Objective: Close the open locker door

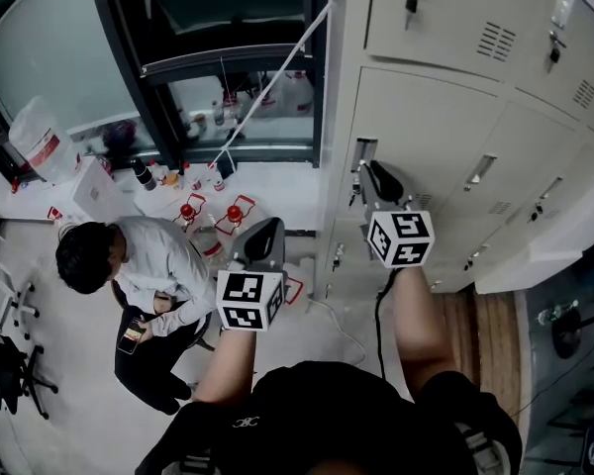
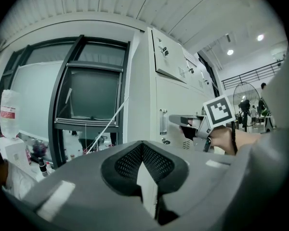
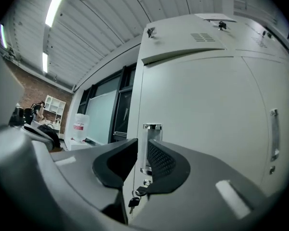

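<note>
We recorded the right gripper (image 3: 143, 146) at the locker door (image 3: 207, 119), in the cabinet's column beside the window. Its fingers were clamped on the door's chrome handle (image 3: 151, 127). A key (image 3: 133, 202) hung from the lock just below the handle. The door lay about level with its neighbours; we could not tell whether it was latched. The left gripper (image 2: 142, 146) was held clear of the lockers, its fingers together on nothing.
</note>
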`<state>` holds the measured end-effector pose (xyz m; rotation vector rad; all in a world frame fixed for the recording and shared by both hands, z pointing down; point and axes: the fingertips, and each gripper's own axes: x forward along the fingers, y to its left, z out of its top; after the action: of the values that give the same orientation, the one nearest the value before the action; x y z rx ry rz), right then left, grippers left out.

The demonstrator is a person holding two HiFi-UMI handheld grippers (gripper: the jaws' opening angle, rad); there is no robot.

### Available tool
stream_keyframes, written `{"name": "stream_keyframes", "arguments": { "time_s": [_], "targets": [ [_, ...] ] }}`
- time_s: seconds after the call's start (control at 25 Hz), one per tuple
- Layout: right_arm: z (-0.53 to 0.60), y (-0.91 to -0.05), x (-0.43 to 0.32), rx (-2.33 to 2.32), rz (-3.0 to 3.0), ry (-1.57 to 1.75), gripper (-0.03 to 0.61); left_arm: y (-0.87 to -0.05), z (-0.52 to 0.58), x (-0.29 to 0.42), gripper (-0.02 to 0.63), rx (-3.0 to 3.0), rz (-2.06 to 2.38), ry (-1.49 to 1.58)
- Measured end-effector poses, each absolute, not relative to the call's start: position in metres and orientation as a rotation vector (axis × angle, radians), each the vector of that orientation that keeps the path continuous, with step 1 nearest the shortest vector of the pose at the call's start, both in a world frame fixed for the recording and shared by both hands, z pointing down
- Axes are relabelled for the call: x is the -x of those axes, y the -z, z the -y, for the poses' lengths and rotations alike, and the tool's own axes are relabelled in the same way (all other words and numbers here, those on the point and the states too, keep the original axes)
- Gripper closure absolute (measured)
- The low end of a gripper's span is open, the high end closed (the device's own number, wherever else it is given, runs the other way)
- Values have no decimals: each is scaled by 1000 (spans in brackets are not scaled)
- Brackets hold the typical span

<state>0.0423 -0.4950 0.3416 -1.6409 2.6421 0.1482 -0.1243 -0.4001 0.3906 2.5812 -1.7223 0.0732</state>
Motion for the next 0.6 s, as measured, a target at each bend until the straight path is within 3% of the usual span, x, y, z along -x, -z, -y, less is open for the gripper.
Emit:
{"name": "stream_keyframes", "arguments": {
  "time_s": [0.24, 0.36, 0.6],
  "targets": [
    [441, -337, -56, 1633, -2598, -169, 508, -391, 384, 103, 614, -2596, 1697, -60],
    [413, -344, -70, 1696, -2565, -185, 566, -394, 374, 84, 614, -2611, 1669, -66],
    [374, -365, -91, 1762, -2549, -116, 568, -395, 352, 59, 614, -2629, 1648, -63]
  ]
}}
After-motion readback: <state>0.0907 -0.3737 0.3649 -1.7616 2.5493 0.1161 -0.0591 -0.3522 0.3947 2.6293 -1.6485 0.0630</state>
